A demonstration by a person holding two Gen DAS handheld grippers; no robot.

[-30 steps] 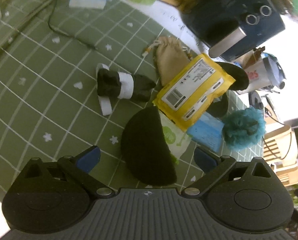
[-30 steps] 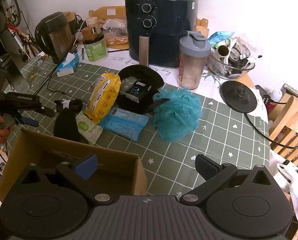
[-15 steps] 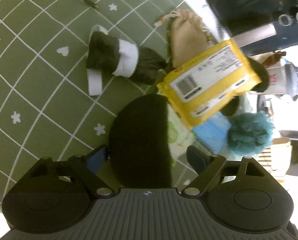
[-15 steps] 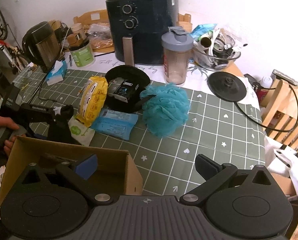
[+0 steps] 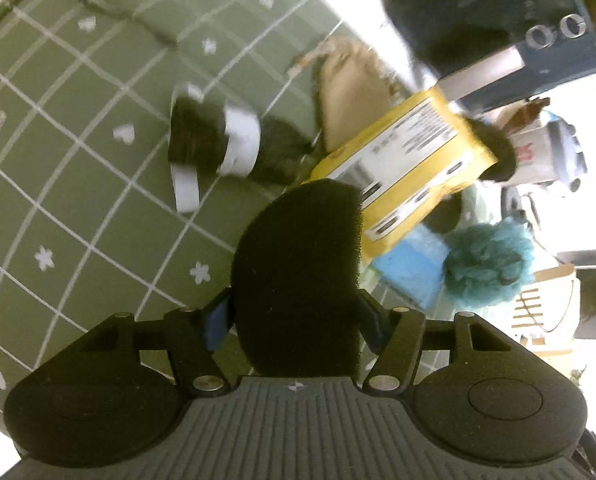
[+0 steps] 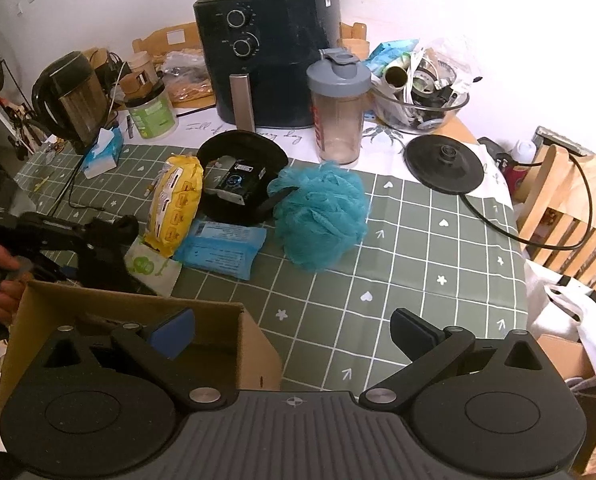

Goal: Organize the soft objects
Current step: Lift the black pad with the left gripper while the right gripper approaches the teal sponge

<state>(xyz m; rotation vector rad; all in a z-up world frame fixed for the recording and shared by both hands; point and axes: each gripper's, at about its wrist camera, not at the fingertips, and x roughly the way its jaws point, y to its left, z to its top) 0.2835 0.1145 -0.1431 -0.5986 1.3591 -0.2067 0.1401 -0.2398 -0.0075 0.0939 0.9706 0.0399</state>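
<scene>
A black foam sponge (image 5: pixel 298 264) stands between the fingers of my left gripper (image 5: pixel 295 320). Its jaws are closing, and both pads touch the sponge's sides. In the right wrist view a hand holds that gripper (image 6: pixel 77 236) at the far left, just behind the cardboard box (image 6: pixel 137 312). My right gripper (image 6: pixel 291 330) hangs open over the box's right wall and the green cloth, with nothing in it. On the table lie a teal bath pouf (image 6: pixel 322 216), a yellow packet (image 6: pixel 175 200), a blue wipes pack (image 6: pixel 221 248) and a black cloth roll with a white band (image 5: pixel 217 140).
A beige pouch (image 5: pixel 350 84) lies behind the yellow packet. At the back stand a dark air fryer (image 6: pixel 273 60), a shaker bottle (image 6: pixel 340 112), a kettle (image 6: pixel 71 96) and a glass bowl of clutter (image 6: pixel 418 100). A kettle base (image 6: pixel 444 162) and its cord lie at the right.
My left gripper has come down over the black sponge and its fingers have closed in from wide apart to the sponge's sides. The right gripper has rolled slightly.
</scene>
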